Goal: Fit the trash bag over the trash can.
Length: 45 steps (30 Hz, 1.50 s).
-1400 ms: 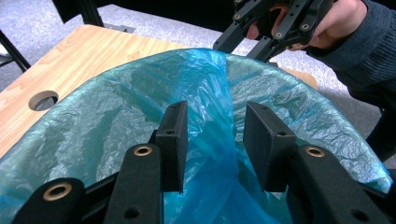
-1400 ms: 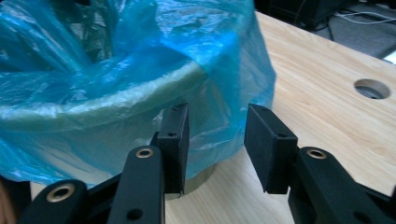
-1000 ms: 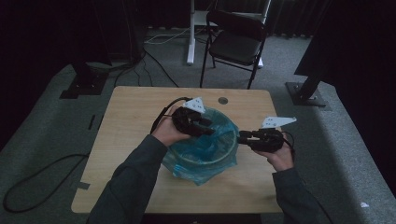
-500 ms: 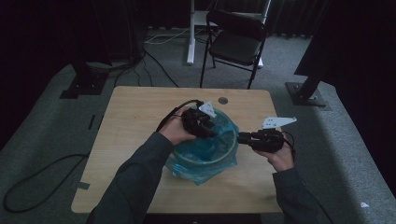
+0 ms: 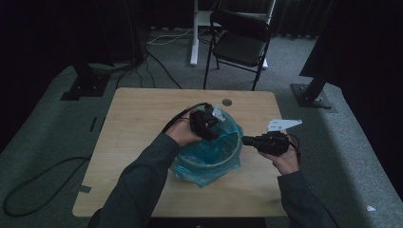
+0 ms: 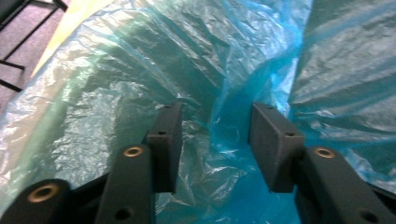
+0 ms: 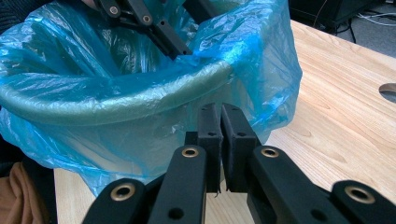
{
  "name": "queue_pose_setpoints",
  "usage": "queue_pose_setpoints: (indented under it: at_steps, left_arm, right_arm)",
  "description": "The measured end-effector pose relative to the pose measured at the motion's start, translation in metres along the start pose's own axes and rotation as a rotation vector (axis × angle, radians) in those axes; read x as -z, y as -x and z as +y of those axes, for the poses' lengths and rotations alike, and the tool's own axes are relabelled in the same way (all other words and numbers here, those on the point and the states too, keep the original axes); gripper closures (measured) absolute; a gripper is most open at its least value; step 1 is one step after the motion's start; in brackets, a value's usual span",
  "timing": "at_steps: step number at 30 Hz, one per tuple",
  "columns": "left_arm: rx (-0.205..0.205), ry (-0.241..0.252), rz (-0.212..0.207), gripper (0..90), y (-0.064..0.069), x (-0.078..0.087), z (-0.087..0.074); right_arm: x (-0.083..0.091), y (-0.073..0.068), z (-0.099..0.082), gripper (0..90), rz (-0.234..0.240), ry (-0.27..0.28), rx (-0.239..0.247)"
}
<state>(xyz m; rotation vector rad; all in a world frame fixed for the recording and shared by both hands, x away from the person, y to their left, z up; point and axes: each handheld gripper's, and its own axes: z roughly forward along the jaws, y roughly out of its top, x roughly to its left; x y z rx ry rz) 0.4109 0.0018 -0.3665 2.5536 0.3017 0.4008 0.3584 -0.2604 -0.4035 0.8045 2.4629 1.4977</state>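
Crinkled translucent blue bag [image 5: 209,159] lining a round bin [image 7: 107,100]

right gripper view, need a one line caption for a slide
Right tongs, jaws together, beside a round bin lined with a crinkled blue plastic bag on a light wooden table.

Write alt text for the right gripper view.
The right tongs, shut, point at a blue plastic bag lining a round bin on a wooden table. The left tongs, open, reach into the bag from above.
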Motion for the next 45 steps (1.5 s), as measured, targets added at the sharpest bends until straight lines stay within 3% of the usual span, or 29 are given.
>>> queue_pose_setpoints:
  at_steps: [7, 12, 18, 21, 31, 36, 39, 45]
  left_arm:
    - [0.0, -0.01, 0.055, 47.6, 0.001, -0.003, 0.007]
    - [0.028, -0.021, 0.082, 47.5, -0.002, -0.006, 0.008]
    - [0.041, -0.006, 0.186, 49.7, -0.003, -0.001, 0.007]
    - [0.056, 0.006, 0.201, 49.7, -0.005, 0.002, 0.006]
    - [0.048, 0.121, 0.096, 49.6, 0.001, 0.035, -0.001]
    - [0.078, 0.202, 0.113, 47.9, 0.001, 0.057, -0.014]
    - [0.124, 0.263, 0.142, 48.0, -0.001, 0.071, -0.029]
    - [0.223, 0.328, 0.192, 48.0, -0.012, 0.088, -0.06]
  right_arm:
    - [0.0, 0.001, 0.0, 84.1, 0.003, 0.006, -0.004]
    - [0.002, 0.001, 0.0, 83.2, 0.004, 0.01, -0.004]
    - [0.003, 0.002, -0.001, 82.1, 0.01, 0.021, -0.011]
    - [0.003, 0.002, -0.001, 81.5, 0.011, 0.023, -0.011]
    - [0.006, 0.003, -0.002, 77.6, 0.014, 0.031, -0.018]
    - [0.007, 0.003, -0.001, 75.6, 0.011, 0.033, -0.02]
    - [0.008, 0.003, -0.001, 74.3, 0.005, 0.034, -0.021]
    - [0.007, 0.005, -0.001, 68.7, -0.016, 0.031, -0.02]
